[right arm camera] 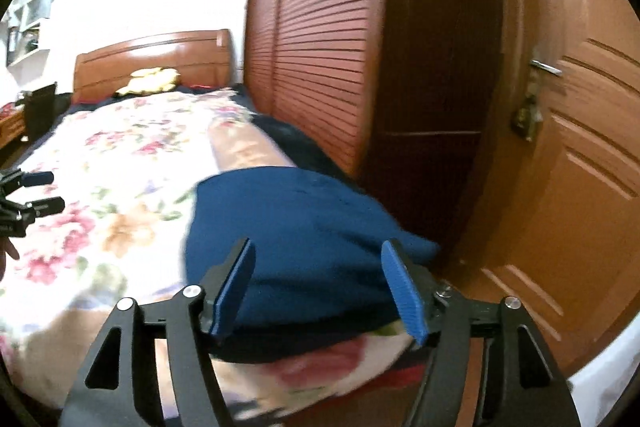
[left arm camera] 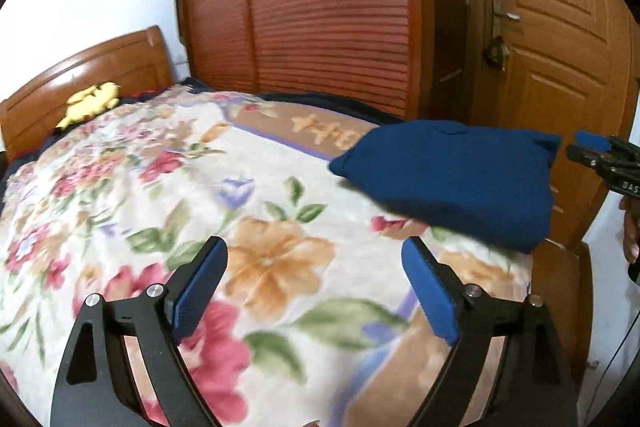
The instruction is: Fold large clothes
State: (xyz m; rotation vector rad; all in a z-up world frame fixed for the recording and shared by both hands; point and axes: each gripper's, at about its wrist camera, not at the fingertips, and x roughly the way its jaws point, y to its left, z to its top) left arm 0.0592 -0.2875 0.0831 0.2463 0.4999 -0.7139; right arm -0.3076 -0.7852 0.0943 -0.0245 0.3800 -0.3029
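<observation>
A folded dark blue garment [left arm camera: 452, 175] lies on the floral blanket [left arm camera: 200, 187] near the bed's foot corner. In the left wrist view my left gripper [left arm camera: 315, 247] stands open over bare blanket, with the garment ahead and to its right and nothing between its fingers. My right gripper [left arm camera: 580, 147] shows at the right edge, just beyond the garment's corner. In the right wrist view my right gripper [right arm camera: 317, 247] is open, the blue garment [right arm camera: 296, 227] lies just ahead of its pads, and neither pad presses on it. My left gripper [right arm camera: 48, 191] appears at the left edge, open.
A yellow plush toy [left arm camera: 90, 103] rests by the wooden headboard [left arm camera: 100, 67]. A slatted wardrobe [left arm camera: 320, 7] runs along the bed's far side, and a wooden door [left arm camera: 560, 47] stands at the right. The bed's wooden footboard [left arm camera: 560, 287] is near the garment.
</observation>
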